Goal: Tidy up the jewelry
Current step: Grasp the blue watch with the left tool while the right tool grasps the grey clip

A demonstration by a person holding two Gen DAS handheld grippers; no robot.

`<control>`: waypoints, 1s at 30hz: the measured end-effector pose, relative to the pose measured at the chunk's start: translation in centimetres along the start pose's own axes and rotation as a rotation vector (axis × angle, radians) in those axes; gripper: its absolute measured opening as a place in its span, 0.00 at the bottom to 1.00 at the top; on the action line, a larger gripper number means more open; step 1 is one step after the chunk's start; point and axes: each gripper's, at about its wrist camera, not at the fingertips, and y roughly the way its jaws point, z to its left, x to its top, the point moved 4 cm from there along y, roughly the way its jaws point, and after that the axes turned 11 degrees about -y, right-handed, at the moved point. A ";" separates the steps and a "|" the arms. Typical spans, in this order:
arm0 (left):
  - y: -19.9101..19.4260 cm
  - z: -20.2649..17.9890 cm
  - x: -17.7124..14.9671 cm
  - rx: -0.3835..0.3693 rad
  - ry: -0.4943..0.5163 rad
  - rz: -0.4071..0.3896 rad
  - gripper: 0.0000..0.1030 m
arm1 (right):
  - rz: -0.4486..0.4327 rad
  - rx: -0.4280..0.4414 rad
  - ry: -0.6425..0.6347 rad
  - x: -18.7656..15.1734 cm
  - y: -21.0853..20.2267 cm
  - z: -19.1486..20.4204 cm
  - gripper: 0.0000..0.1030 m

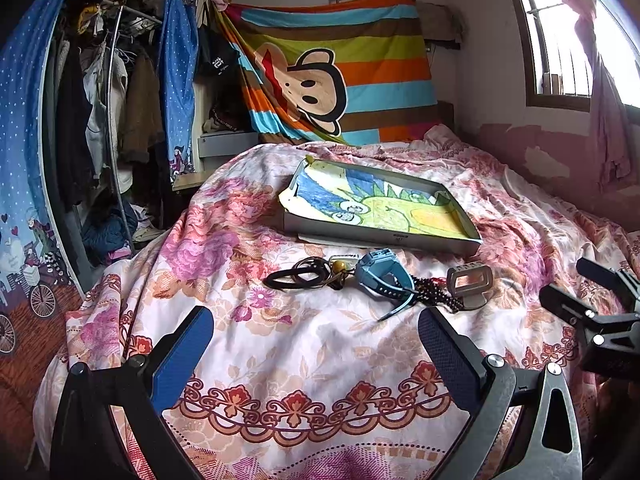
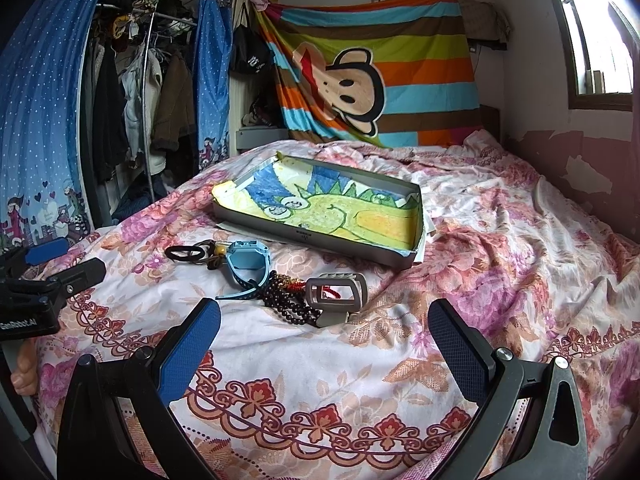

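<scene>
2 grippers are hovering above a floral bedspread, both with jaws spread wide and nothing between the blue pads. The left gripper is facing the row of jewelry from the near side; the right gripper is facing the same row, slightly further right. Each gripper is appearing only partly in the other's view, cut off at the frame edge.

Jewelry is lying in a loose row on the bedspread, just in front of a shallow grey tray lined with a crayon drawing. From left to right:
- black hair ties, overlapping several rings and cords that are too tangled to separate;
- a small amber bead;
- a blue watch, lying on its side, strap end trailing toward the camera;
- dark bead strands, partly hidden under the watch strap and a grey rectangular clip.

Red threads are showing through the clip's opening; their source is hidden.
</scene>
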 end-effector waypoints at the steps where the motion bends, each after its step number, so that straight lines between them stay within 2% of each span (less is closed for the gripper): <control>1: 0.1 0.2 -0.1 0.006 -0.004 0.009 1.00 | 0.011 0.019 -0.004 0.2 0.2 -0.2 0.99; 5: 1.8 0.5 -0.2 0.005 -0.031 0.070 1.00 | 0.061 0.140 -0.006 0.9 1.3 -1.5 0.99; 9: 4.0 0.9 0.3 -0.033 -0.068 0.163 1.00 | 0.143 0.185 -0.009 0.9 3.3 -3.4 0.99; 15: 8.0 0.0 1.4 -0.121 -0.099 0.283 1.00 | 0.202 0.137 -0.056 1.7 7.1 -5.9 0.99; 18: 9.8 -0.7 2.2 -0.163 -0.120 0.305 0.99 | 0.228 0.116 -0.113 2.1 9.3 -6.3 0.99; 20: 10.8 -1.3 2.5 -0.180 -0.117 0.316 0.94 | 0.233 0.128 -0.144 2.4 10.5 -6.2 0.99; 22: 12.3 -2.0 2.6 -0.193 -0.116 0.337 0.84 | 0.237 0.146 -0.156 2.5 11.3 -5.9 0.99; 27: 15.4 -3.0 1.9 -0.244 -0.176 0.439 0.63 | 0.244 0.219 -0.163 2.3 12.7 -4.9 0.98; 28: 15.9 -3.2 1.7 -0.256 -0.192 0.462 0.56 | 0.242 0.228 -0.169 2.2 12.8 -4.8 0.96; 30: 16.6 -3.3 1.5 -0.276 -0.218 0.493 0.49 | 0.247 0.244 -0.181 2.1 13.1 -4.5 0.92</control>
